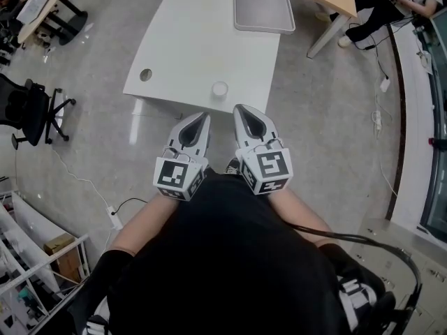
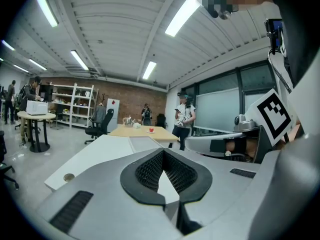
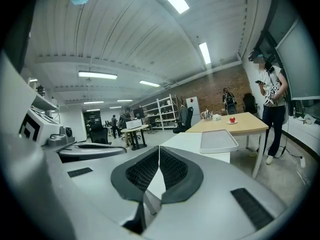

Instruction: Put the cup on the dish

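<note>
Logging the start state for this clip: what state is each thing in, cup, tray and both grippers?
Small white round cup: by the white table's near edge, not on the tray.
Grey rectangular tray: empty, at the far end.
Left gripper: shut, empty.
Right gripper: shut, empty.

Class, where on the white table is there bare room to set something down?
The wide middle of the white table, between cable hole, cup and grey tray, is bare. The tray fills the far right corner.
</note>
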`<move>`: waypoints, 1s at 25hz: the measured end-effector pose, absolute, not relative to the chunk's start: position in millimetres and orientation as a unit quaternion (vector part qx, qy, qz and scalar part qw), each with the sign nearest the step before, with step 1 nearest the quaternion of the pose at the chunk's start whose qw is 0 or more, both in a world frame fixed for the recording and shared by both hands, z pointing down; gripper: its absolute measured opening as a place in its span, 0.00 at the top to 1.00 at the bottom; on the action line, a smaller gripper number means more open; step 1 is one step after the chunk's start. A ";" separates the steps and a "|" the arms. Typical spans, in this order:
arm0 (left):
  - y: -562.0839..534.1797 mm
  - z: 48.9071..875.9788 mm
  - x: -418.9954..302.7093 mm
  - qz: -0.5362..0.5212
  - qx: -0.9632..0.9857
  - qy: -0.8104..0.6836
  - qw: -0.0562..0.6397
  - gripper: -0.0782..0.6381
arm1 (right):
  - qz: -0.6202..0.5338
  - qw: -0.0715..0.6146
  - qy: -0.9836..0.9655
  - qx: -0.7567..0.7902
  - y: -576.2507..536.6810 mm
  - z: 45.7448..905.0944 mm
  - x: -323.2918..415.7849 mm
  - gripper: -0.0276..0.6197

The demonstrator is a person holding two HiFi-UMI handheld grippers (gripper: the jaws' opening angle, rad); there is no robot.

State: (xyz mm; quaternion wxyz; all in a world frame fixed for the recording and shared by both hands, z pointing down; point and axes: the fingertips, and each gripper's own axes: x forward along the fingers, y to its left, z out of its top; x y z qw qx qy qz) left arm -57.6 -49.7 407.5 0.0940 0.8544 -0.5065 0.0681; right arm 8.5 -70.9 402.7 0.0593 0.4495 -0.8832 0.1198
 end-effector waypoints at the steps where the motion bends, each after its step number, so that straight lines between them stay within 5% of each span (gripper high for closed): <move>1: -50.9 407.2 -57.4 0.068 0.855 -0.506 0.094 0.89 | 0.119 0.060 -0.883 0.449 -71.8 402.5 8.2 0.94; 25: -147.4 440.7 -82.0 0.086 0.871 -0.463 0.139 0.89 | 0.156 0.110 -0.858 0.477 -150.4 436.6 -8.4 0.94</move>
